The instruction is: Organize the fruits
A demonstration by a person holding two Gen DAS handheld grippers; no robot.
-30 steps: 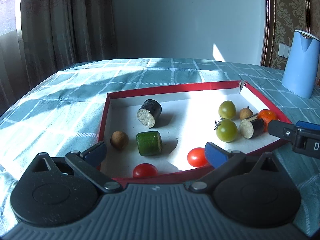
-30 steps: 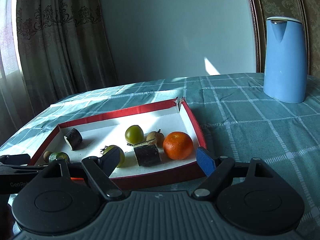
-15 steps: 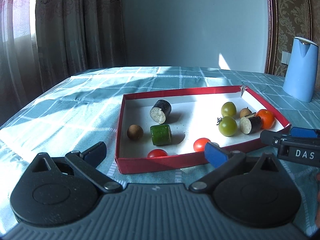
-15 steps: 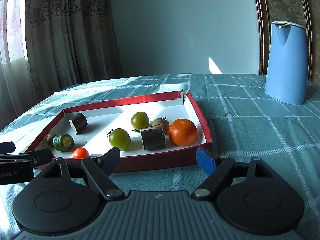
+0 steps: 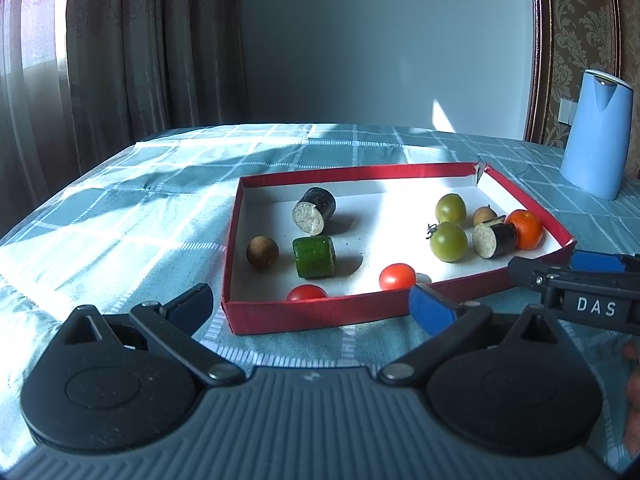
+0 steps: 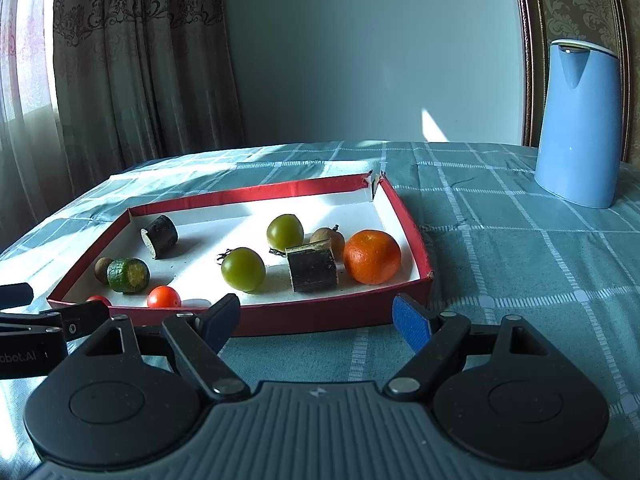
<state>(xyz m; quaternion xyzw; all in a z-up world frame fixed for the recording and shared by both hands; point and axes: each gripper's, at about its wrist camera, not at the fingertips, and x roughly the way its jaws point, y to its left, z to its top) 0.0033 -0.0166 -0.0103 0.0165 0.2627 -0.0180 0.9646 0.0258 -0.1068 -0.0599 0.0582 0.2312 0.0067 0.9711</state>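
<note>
Ahead of the jaws, a table under a teal checked cloth (image 6: 500, 240) meets a plain pale wall (image 6: 360, 60). Patterned curtains (image 6: 120, 72) hang far left; sunlight streaks the cloth.

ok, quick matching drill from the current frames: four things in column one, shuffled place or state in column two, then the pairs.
1. orange
2. cucumber chunk
3. blue kettle
4. left gripper

a. open, empty
b. on the tablecloth, outside the tray
c. tray's right end, beside an eggplant piece
d. tray's left half, near a longan

Pairs: 1-c, 2-d, 3-b, 4-a
</note>
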